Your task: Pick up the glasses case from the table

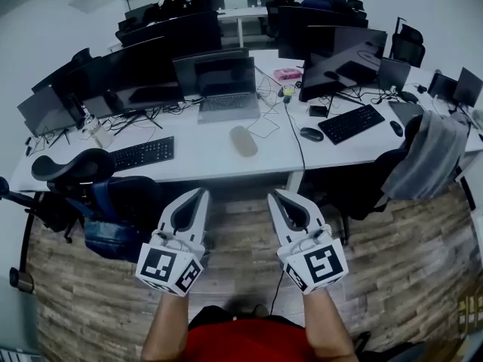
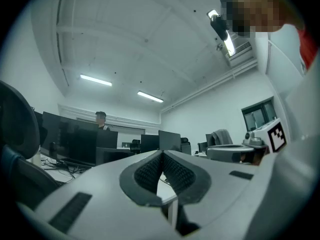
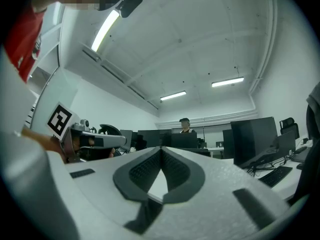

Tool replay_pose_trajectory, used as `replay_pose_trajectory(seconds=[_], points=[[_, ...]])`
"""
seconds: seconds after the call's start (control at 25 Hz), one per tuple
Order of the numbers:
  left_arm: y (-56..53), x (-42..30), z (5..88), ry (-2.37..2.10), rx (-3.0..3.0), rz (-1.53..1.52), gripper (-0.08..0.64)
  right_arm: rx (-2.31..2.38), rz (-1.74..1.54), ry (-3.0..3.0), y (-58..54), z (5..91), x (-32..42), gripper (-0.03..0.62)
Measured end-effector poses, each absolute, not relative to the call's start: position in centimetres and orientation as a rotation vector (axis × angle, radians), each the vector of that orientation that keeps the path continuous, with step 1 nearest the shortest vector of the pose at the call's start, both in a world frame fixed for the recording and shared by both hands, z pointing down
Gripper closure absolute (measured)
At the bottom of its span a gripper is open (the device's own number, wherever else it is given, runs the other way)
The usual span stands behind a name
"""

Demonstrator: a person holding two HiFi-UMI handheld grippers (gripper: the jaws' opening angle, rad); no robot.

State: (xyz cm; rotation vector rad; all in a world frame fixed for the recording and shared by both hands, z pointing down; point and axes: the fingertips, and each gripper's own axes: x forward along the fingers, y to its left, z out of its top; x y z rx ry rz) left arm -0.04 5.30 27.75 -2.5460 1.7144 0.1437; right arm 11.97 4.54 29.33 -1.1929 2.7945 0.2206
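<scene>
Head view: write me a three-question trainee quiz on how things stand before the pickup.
1. True or false: the glasses case lies on the table, nearer the person than the laptop.
2. The jaws of the left gripper and right gripper are: A both shut, empty; B both open; C shut on the case.
3. What small dark thing lies beside the right-hand keyboard?
Key: 1 true; 2 A; 3 the mouse.

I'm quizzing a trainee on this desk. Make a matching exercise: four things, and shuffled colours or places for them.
1 glasses case
2 laptop
3 mouse
4 jacket

A grey, draped at the far right
B open, screen dark
C beige, oval
D black, just left of the right-hand keyboard

Pairs: 1-C, 2-B, 3-D, 4-A
</scene>
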Motion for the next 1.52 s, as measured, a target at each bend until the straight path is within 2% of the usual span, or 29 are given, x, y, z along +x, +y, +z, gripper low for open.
replay_pose_trajectory(seconds=[0.44,0.96,1.2,1.52], points=[[0.2,-0.5,29.0,1.806,-2.489,0.116,0.549,-1.171,0.224,2.853,-1.9,31.2,11.7,0.588],[-14.3,-7.6,31.5,1.787,-2.523,0.213,0.549,-1.296,0.247,2.941,-16.3,34.4,4.9,0.584],[-20.6,-9.8,32.5,1.737,-2.580,0.238,0.549,-1.405,0.180,3.012,-23.1,38.3,1.8,0.510],[-26.0,-11.4,34.5,1.720,-2.642,0.223,0.549,-1.549,-0.029,3.150,-30.1,46.4,-0.2,0.306]])
